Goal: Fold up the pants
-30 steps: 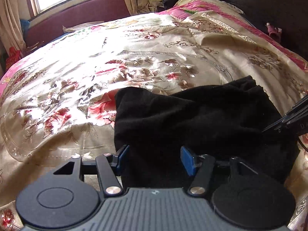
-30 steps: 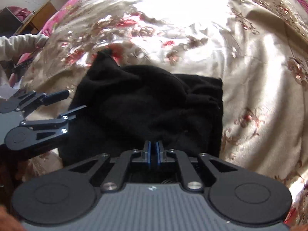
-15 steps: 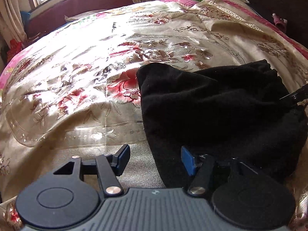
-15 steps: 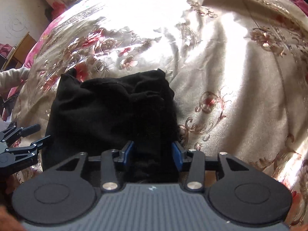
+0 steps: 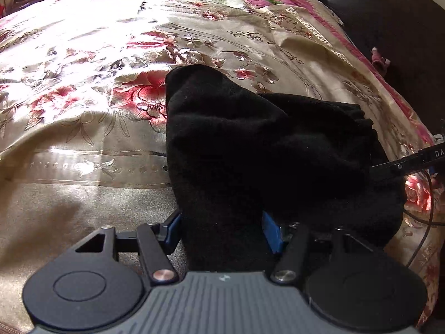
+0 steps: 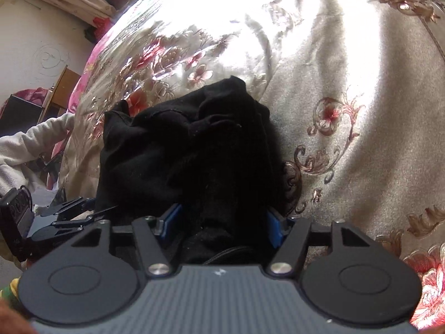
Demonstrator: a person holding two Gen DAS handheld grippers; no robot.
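Note:
The black pants (image 5: 264, 144) lie bunched in a thick folded pile on the gold floral bedspread (image 5: 111, 111). My left gripper (image 5: 222, 232) is open at the pile's near left edge, and black cloth fills the gap between its blue pads without being squeezed. In the right wrist view the pants (image 6: 180, 144) rise just ahead of my right gripper (image 6: 222, 228), whose jaws are opening with a fold of the cloth lying loose between them. The right gripper's tip (image 5: 403, 164) shows at the pile's right side. The left gripper (image 6: 91, 213) shows at the lower left.
The bedspread (image 6: 347, 83) stretches wide and wrinkled around the pile. A person's white sleeve (image 6: 27, 150) is at the left edge. Dark furniture (image 5: 389, 27) borders the bed's far right, with a small pink item (image 5: 378, 61) on it. A thin cable (image 5: 425, 208) hangs by the right gripper.
The right jaws went from shut to wide apart, with the pants now between them. The left gripper shifted so the pile's left edge sits between its pads. Both views tilted down toward the pants.

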